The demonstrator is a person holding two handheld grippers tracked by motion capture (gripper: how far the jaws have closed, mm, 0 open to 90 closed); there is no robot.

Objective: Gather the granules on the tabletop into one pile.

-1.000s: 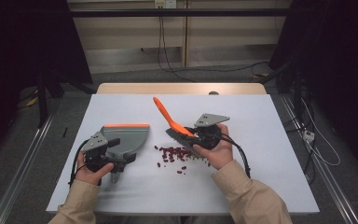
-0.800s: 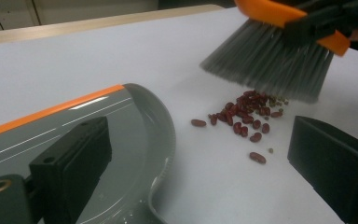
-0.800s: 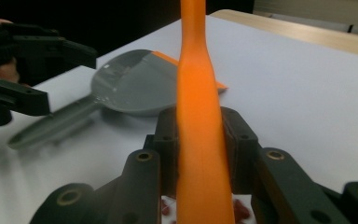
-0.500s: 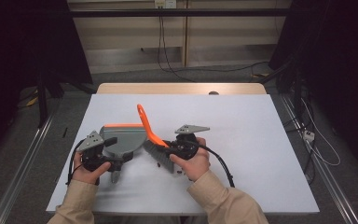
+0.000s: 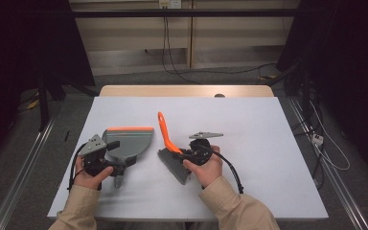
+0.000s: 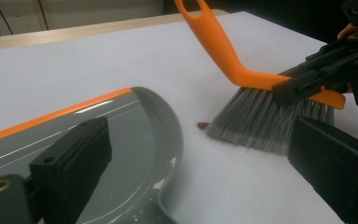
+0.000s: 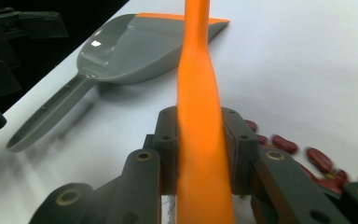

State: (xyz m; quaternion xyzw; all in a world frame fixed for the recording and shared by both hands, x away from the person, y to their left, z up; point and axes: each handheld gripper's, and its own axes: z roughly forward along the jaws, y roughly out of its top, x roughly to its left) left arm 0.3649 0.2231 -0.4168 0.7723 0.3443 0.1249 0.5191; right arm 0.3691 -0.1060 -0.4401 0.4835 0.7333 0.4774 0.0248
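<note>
The left gripper (image 5: 106,160) sits at the dustpan's handle; whether its jaws pinch the handle cannot be told. The dustpan (image 5: 127,141) lies flat on the white table (image 5: 268,134), orange lip pointing away from the person, and has not shifted over the last second.

To its right, the brush (image 5: 172,155) has travelled: a second ago it stood right of the spilled beans; now its bristles (image 6: 256,116) rest just beside the pan's side wall. The right gripper (image 5: 188,154) stays clamped on the orange brush handle (image 7: 199,140).

The red beans (image 7: 303,151) have been dragged along under the bristles; one (image 6: 203,125) peeks out on the pan side. Judgement: beans gathered near the pan, not yet inside.
</note>
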